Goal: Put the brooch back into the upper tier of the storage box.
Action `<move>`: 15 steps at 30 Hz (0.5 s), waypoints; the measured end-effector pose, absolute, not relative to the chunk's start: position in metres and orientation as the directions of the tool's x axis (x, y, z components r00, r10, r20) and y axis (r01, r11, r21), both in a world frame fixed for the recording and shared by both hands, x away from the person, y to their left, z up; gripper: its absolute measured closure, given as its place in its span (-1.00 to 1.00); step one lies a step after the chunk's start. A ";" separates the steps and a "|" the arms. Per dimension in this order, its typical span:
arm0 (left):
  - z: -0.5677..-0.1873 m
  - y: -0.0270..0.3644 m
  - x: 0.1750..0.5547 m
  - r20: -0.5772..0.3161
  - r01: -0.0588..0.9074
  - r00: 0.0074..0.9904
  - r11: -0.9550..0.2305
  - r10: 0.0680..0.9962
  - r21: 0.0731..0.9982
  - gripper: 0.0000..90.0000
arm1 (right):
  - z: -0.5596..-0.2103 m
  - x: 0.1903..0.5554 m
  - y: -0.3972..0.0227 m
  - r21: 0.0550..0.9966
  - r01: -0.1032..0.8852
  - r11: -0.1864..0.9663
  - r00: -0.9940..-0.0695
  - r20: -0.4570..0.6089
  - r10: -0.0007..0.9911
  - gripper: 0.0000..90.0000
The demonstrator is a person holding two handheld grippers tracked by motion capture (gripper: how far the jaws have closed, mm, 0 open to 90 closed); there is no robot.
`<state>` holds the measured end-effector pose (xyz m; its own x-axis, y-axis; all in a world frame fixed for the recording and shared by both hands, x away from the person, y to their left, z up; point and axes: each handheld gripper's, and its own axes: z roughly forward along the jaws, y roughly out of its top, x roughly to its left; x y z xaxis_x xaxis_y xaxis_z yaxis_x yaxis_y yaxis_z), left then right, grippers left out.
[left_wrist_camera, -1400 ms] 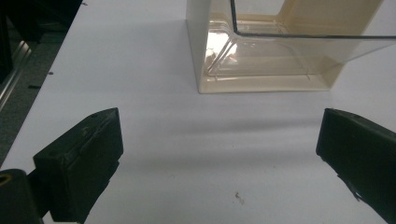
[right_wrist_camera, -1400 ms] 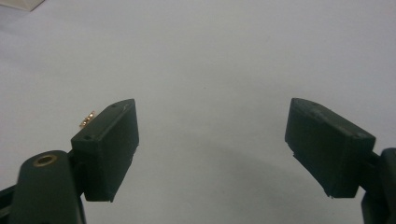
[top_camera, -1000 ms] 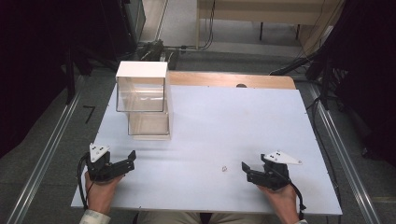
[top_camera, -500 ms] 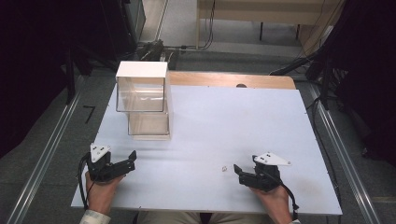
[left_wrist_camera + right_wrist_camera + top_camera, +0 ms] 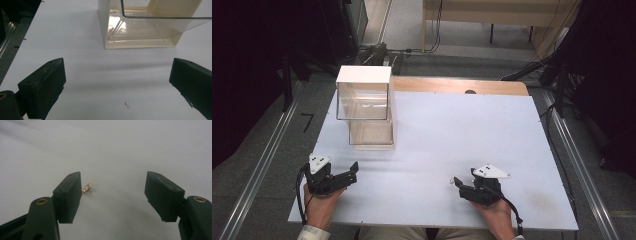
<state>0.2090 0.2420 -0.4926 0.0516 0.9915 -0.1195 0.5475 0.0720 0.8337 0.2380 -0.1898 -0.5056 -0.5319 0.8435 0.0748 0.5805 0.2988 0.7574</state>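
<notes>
Gold stud [image 5: 87, 187]: small, sparkly, laid on white tabletop [image 5: 462, 135], beside one jaw.
Right gripper [image 5: 113, 195]: jaws spread wide.
Left gripper [image 5: 117, 82]: jaws spread wide.

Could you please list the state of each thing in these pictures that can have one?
Left gripper: open, jaws wide apart, holding nothing, low over the white table.
Right gripper: open, holding nothing, jaws either side of the small gold stud.
Small gold stud: lying loose on the table, right beside one jaw; contact unclear.
Clear box: upright at the far left of the table, looks empty.
</notes>
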 end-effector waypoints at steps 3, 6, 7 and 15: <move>-0.493 0.241 0.210 -0.117 0.551 0.055 0.068 0.992 0.832 -0.97 | -0.507 0.239 -0.187 0.755 0.580 0.306 -0.541 0.077 0.838 -0.22; -0.493 0.241 0.210 -0.118 0.551 0.055 0.069 0.992 0.832 -0.97 | -0.508 0.239 -0.185 0.754 0.581 0.306 -0.543 0.079 0.836 -0.16; -0.493 0.241 0.210 -0.117 0.551 0.055 0.068 0.992 0.832 -0.97 | -0.509 0.239 -0.183 0.754 0.579 0.310 -0.548 0.078 0.833 -0.09; -0.493 0.241 0.210 -0.116 0.552 0.054 0.068 0.992 0.831 -0.97 | -0.512 0.240 -0.177 0.762 0.572 0.304 -0.552 0.083 0.829 0.18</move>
